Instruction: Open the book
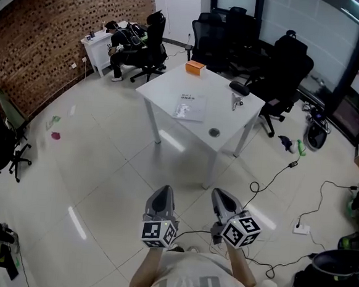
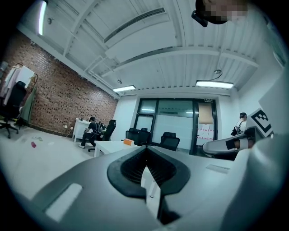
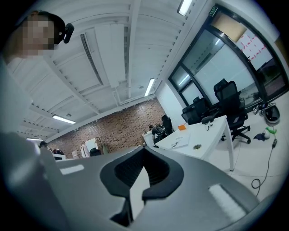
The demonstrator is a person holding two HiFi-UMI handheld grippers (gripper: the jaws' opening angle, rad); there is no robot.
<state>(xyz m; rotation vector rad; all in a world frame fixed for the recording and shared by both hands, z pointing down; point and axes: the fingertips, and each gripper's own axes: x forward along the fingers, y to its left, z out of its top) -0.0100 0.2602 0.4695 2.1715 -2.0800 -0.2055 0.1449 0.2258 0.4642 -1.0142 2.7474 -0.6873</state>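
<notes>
A closed white book (image 1: 190,106) lies flat in the middle of a white table (image 1: 165,89) some way ahead of me; it also shows in the right gripper view as the book (image 3: 177,143). My left gripper (image 1: 161,197) and right gripper (image 1: 223,199) hang side by side over the floor, well short of the table. Both have their jaws shut with nothing between them. In the left gripper view the left gripper (image 2: 145,159) points level at the table (image 2: 110,145); the right gripper (image 3: 143,159) points level too.
On the table are an orange box (image 1: 195,67), a black object (image 1: 239,87), a small metal thing (image 1: 235,102) and a round hole (image 1: 214,132). Black office chairs (image 1: 277,79) stand behind it. A person (image 1: 126,46) sits at a far desk. Cables (image 1: 288,173) trail over the floor at the right.
</notes>
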